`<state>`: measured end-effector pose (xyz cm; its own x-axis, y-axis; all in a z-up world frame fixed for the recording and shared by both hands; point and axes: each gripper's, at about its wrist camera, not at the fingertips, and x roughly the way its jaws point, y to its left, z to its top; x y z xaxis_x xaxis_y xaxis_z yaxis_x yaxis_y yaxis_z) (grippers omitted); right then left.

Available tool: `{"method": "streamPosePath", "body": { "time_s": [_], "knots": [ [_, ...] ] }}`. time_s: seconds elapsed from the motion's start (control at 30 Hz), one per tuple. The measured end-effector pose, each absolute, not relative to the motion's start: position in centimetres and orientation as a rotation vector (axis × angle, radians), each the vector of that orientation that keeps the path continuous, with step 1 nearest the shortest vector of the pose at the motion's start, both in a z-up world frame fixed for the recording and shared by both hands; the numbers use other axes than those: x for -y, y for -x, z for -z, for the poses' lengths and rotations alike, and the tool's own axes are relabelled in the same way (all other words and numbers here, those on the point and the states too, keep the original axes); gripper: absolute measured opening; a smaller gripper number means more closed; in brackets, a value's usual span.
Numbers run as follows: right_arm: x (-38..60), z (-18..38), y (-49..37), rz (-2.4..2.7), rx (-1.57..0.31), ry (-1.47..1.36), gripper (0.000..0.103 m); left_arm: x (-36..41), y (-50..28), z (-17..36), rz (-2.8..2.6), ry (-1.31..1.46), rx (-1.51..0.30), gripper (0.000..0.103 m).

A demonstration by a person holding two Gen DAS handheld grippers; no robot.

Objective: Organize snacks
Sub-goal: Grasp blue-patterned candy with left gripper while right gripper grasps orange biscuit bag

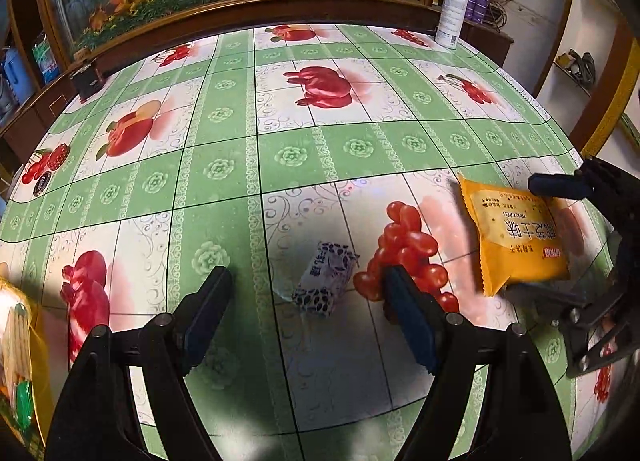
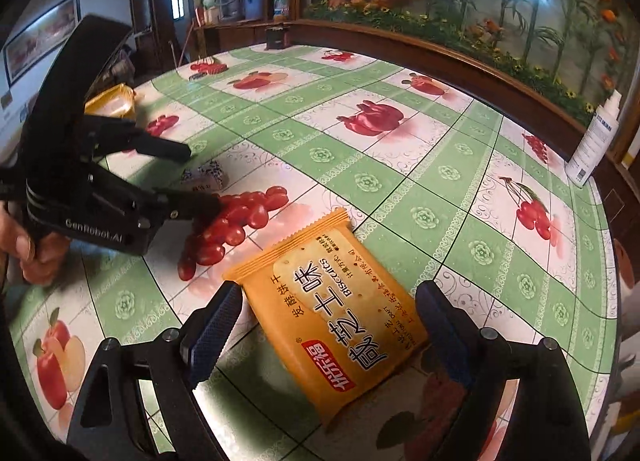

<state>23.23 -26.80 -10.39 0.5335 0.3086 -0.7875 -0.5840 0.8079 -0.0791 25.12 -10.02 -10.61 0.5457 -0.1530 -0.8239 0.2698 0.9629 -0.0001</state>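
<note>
Two snacks lay on the tablecloth (image 1: 224, 197): one small black-and-white candy (image 1: 325, 280) midway between the left gripper's (image 1: 308, 293) spread fingers, and one orange packet (image 2: 334, 329), printed "BISCUITS", between the right gripper's (image 2: 328, 313) parted fingers, touched by neither. Bare cloth stretched ahead of both fingertips to the far edge, where one white spray bottle (image 1: 451, 9) stood.

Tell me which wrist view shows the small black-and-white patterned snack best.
The left wrist view: the small patterned snack lies whole on the table between the open left gripper fingers. In the right wrist view it is farther off, small, partly hidden behind that gripper's fingers.
</note>
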Motion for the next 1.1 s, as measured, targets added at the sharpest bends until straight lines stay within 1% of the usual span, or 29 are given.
{"method": "streamPosePath", "body": {
  "time_s": [0.03, 0.07, 0.1, 0.13, 0.17, 0.2, 0.3, 0.33, 0.37, 0.4, 0.43, 0.47, 0.5, 0.53, 0.57, 0.63, 0.67, 0.7, 0.77, 0.97, 1.03, 1.1],
  "knots": [
    [26.5, 10.4, -23.0, -0.539, -0.856, 0.376, 0.091, 10.0, -25.2, 10.6, 0.252, -0.132, -0.958, 0.078],
    [26.2, 10.6, -22.8, -0.536, -0.855, 0.405, 0.091, 10.1, -25.2, 10.6, 0.254, -0.132, -0.950, 0.072],
    [25.7, 10.8, -22.5, -0.529, -0.851, 0.439, 0.091, 10.2, -25.2, 10.5, 0.257, -0.133, -0.943, 0.062],
    [25.3, 10.9, -22.2, -0.515, -0.846, 0.473, 0.090, 10.3, -25.1, 10.3, 0.264, -0.133, -0.939, 0.055],
    [25.2, 10.8, -22.0, -0.512, -0.845, 0.469, 0.087, 10.3, -25.1, 10.2, 0.271, -0.133, -0.937, 0.037],
    [25.2, 10.7, -22.0, -0.516, -0.853, 0.453, 0.084, 10.4, -25.0, 10.1, 0.274, -0.136, -0.938, 0.016],
    [24.8, 10.1, -21.6, -0.523, -0.856, 0.425, 0.070, 10.1, -24.9, 10.2, 0.286, -0.115, -0.941, 0.016],
    [24.6, 10.0, -21.4, -0.535, -0.859, 0.414, 0.068, 9.9, -24.8, 10.2, 0.293, -0.101, -0.941, 0.016],
    [24.4, 9.8, -21.1, -0.545, -0.857, 0.409, 0.058, 9.5, -24.7, 10.1, 0.300, -0.080, -0.943, 0.016],
    [24.1, 9.5, -20.9, -0.550, -0.857, 0.403, 0.047, 9.2, -24.6, 10.1, 0.307, -0.059, -0.947, 0.016],
    [24.0, 9.3, -20.5, -0.559, -0.862, 0.386, 0.039, 8.9, -24.4, 10.1, 0.310, -0.043, -0.951, 0.016],
    [23.8, 9.0, -20.3, -0.568, -0.866, 0.366, 0.024, 8.6, -24.1, 10.1, 0.313, -0.031, -0.953, 0.016],
    [23.7, 8.9, -20.1, -0.574, -0.872, 0.352, 0.014, 8.4, -23.9, 10.1, 0.315, -0.025, -0.954, 0.016],
    [23.5, 8.9, -19.9, -0.579, -0.879, 0.344, 0.015, 8.2, -23.7, 10.1, 0.317, -0.022, -0.954, 0.016],
    [23.3, 8.8, -19.7, -0.574, -0.870, 0.352, 0.018, 8.0, -23.5, 10.1, 0.316, -0.020, -0.954, 0.016],
    [23.0, 8.6, -19.5, -0.542, -0.829, 0.378, 0.049, 7.6, -23.4, 10.1, 0.315, -0.007, -0.960, 0.016],
    [23.0, 8.5, -19.5, -0.530, -0.810, 0.382, 0.079, 7.5, -23.3, 10.1, 0.315, 0.001, -0.964, 0.016],
    [23.1, 8.2, -19.5, -0.515, -0.779, 0.387, 0.095, 7.3, -23.3, 10.1, 0.314, 0.006, -0.967, 0.016],
    [23.3, 7.6, -19.8, -0.509, -0.724, 0.396, 0.097, 7.1, -23.1, 10.1, 0.310, 0.010, -0.969, 0.016],
    [23.1, 9.2, -23.1, -0.523, -0.859, 0.408, 0.095, 6.2, -22.4, 10.3, 0.319, 0.050, -0.970, 0.016],
    [22.8, 10.3, -23.2, -0.535, -0.899, 0.422, 0.092, 5.6, -22.0, 10.3, 0.328, 0.077, -0.971, 0.016],
    [22.8, 11.0, -22.7, -0.550, -0.912, 0.397, 0.083, 5.1, -21.6, 10.3, 0.335, 0.105, -0.975, 0.016]
  ]
}}
